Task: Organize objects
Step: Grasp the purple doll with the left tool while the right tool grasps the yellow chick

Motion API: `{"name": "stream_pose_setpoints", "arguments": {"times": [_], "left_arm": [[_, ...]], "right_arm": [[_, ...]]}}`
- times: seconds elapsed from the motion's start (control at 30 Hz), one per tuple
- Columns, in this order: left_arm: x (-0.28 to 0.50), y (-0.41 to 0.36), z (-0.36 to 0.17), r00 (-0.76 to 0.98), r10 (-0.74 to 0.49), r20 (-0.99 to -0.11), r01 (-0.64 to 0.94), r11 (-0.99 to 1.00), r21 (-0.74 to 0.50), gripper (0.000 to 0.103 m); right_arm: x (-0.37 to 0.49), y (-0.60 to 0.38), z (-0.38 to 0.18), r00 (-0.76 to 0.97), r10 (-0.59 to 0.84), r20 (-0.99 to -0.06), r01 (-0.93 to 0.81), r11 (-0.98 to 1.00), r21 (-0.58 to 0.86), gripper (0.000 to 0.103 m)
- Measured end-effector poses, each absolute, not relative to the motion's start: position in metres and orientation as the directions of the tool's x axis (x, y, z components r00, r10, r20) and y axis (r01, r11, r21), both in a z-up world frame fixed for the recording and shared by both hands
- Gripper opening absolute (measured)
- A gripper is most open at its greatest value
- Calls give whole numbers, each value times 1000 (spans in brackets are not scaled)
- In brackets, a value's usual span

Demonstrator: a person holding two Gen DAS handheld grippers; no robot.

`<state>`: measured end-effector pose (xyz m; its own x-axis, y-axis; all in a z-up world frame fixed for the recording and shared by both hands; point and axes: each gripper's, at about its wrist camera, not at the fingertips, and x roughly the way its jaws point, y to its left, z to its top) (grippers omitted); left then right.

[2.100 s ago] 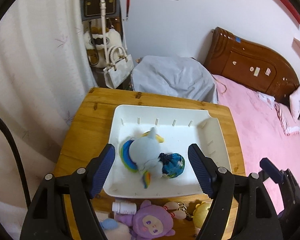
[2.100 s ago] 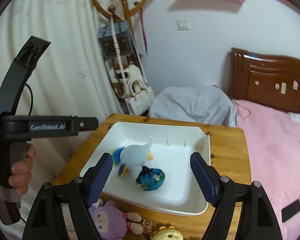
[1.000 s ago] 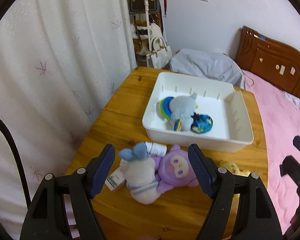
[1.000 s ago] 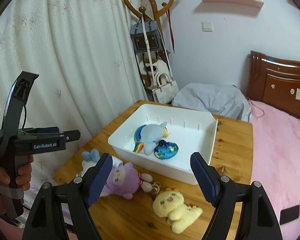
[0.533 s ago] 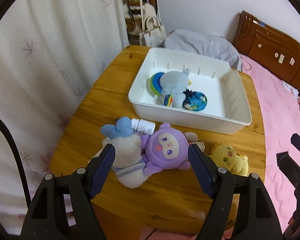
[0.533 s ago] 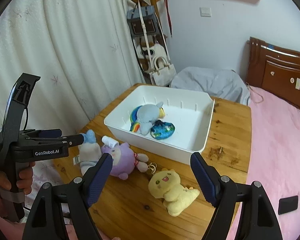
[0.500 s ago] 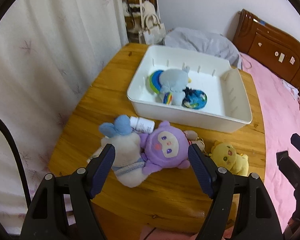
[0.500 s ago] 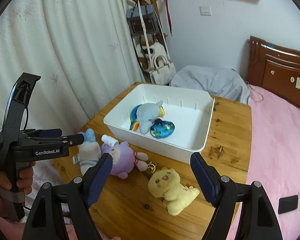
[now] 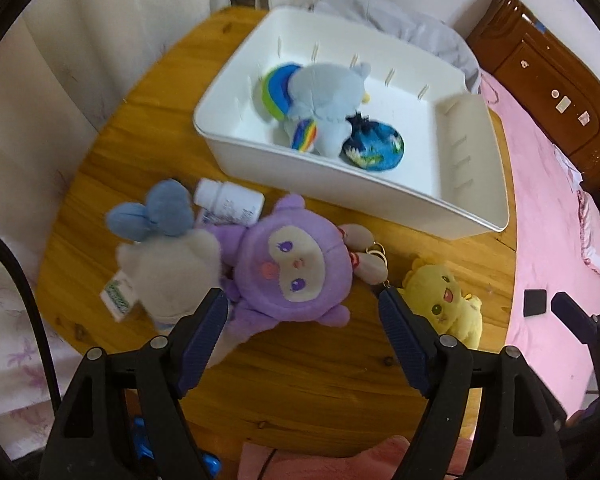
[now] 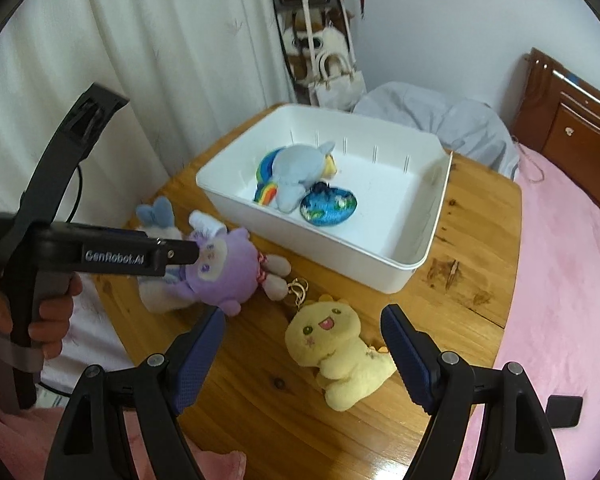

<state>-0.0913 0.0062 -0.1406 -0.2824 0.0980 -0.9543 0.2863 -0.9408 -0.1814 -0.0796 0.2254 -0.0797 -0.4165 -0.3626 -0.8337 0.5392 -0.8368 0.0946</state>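
Observation:
A white bin (image 9: 340, 184) on the round wooden table (image 9: 300, 380) holds a blue rainbow plush (image 9: 324, 96) and a round blue pouch (image 9: 374, 148). In front of it lie a grey plush with a blue bow (image 9: 168, 268), a white bottle (image 9: 230, 200), a purple plush (image 9: 296, 264) and a yellow plush (image 10: 332, 340). My left gripper (image 9: 302, 312) hovers over the purple plush, its jaws opening and its pads clear of the toy. My right gripper (image 10: 302, 320) stands open above the yellow plush, touching nothing.
A small green-and-white box (image 9: 118, 296) pokes out under the grey plush. A pink bed (image 10: 560, 260) with a black phone (image 10: 564, 410) runs along the right. A white curtain (image 10: 160, 60) hangs left, and bags (image 10: 332, 76) and a grey covered bundle (image 10: 440, 124) stand behind the table.
Both grippers have sunk and tipped downward toward the table's near side. The loose toys now fill the views, with the purple plush under the left gripper and the yellow one under the right.

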Motion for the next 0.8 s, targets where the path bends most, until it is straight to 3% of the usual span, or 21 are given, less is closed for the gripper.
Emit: {"name": "stream_pose_setpoints", "arguments": {"times": [0.47,0.8], "left_arm": [[-117,-1,-183,-193,183,-964,358,-902,-243,82],[-124,-7,-207,-147,160,-976,411,-888,-207,89]], "right_arm": [[-98,206,-117,-307,-256,-917,582,-813,32,81],[-107,197,-147,-227,-197,-954,598,-801,23,81]]}}
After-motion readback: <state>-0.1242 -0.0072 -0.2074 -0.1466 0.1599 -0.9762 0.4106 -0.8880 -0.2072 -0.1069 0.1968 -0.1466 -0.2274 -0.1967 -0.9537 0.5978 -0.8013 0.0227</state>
